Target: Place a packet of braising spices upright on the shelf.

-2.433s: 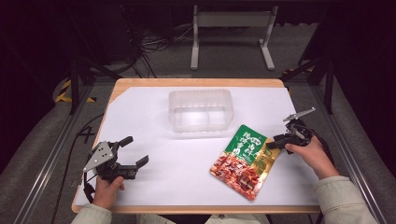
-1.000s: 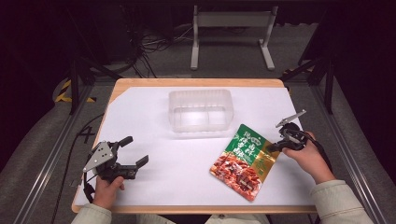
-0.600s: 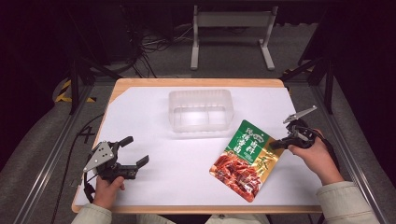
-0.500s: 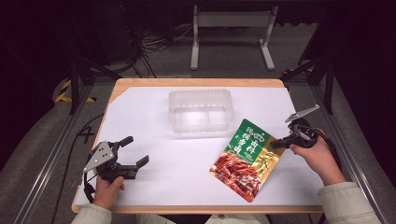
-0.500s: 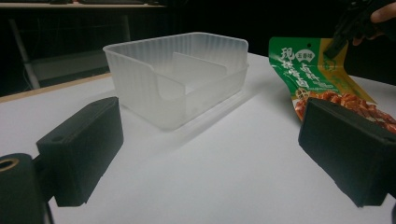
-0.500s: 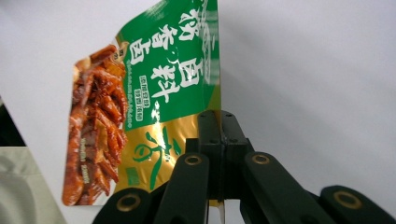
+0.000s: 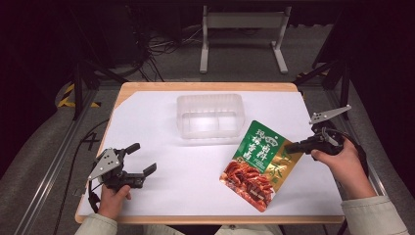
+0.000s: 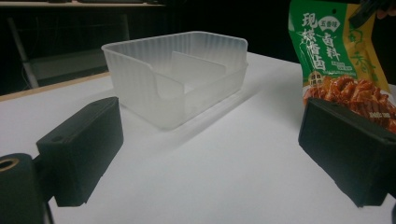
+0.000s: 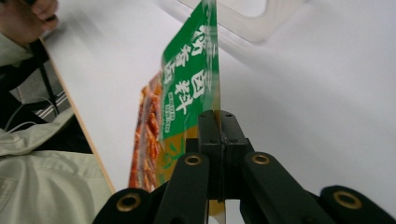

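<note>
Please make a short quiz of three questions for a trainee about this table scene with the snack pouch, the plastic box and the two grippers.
1. True or false: the right gripper is clamped on an edge of the snack pouch.
2. The left gripper is: A) open, holding nothing; B) shut on the clear plastic box; C) shut on the pouch.
3. Fill in: seen from the left gripper view, the box has an upright ____ inside.

Key
1. True; its jaws are closed with the pouch edge between them.
2. A; its jaws stand wide apart over the white table cover.
3. Divider.

Dark room; grey floor; white metal stand; tangled black cables behind wooden-edged table
</note>
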The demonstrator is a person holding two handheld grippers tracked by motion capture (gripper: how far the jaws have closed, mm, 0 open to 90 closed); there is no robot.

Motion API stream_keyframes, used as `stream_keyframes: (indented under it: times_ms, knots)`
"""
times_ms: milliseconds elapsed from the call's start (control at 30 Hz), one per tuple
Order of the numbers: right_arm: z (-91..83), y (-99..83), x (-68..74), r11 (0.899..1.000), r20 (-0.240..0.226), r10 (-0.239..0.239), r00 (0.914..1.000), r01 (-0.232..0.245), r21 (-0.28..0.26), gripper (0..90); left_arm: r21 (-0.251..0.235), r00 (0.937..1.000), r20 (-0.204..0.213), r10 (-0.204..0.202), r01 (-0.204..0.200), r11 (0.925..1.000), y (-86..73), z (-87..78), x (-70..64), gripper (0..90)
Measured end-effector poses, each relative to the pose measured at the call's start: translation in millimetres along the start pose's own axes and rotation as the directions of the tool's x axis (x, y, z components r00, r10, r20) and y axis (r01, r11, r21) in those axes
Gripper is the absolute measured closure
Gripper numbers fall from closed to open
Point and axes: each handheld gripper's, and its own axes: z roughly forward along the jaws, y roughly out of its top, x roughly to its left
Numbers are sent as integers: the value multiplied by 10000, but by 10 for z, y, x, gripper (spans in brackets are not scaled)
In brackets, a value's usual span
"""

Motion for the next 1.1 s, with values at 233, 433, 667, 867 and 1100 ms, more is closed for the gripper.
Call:
stream_keyframes:
  times_ms: [233,433,667,867,1100]
  knots:
    - [-108,49,187,9973,-719,-449,9964,405,-619,900,76,10000,47,3,-3,10000,-1,14,-17,72]
    - [-176,100,292,9927,-1150,-692,9909,570,-1064,900,83,10000,64,27,-27,10000,1,9,-12,72]
    - [-258,201,393,9860,-1375,-1105,9843,912,-1394,900,76,10000,63,47,-48,10000,1,9,-9,72]
    - [-343,290,377,9823,-1132,-1153,9869,964,-1605,900,88,10000,66,69,-69,9999,1,12,-13,72]
    - [-444,355,295,9747,-1227,-998,9874,722,-2115,900,68,10000,52,56,-57,10000,1,8,-8,72]
